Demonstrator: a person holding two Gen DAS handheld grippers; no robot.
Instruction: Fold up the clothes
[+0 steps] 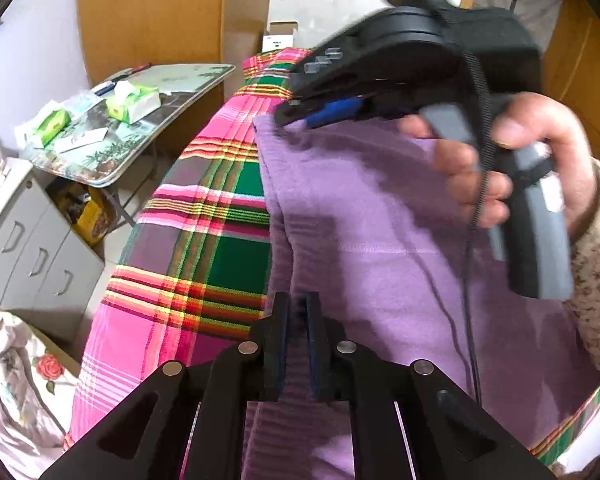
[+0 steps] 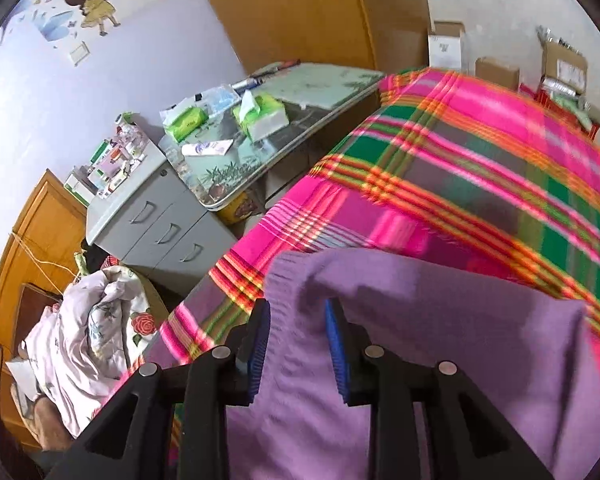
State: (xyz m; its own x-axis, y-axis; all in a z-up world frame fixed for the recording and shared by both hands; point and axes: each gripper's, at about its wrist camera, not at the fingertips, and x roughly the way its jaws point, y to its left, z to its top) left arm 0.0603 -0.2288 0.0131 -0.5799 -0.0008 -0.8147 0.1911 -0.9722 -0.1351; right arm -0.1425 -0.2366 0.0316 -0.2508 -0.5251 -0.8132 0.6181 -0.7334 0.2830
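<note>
A purple knitted garment lies spread on a bed covered by a pink and green plaid blanket. My left gripper is shut on the garment's near ribbed edge. A hand holds my right gripper at the garment's far left corner. In the right wrist view the right gripper stands open, its blue pads apart with the purple garment between them. The cloth's corner reaches just past the fingertips, and the plaid blanket lies beyond it.
A folding table with tissue packs stands left of the bed. A grey drawer cabinet is beside it, and floral bedding is heaped below that. A wooden wardrobe and cardboard boxes stand at the far end.
</note>
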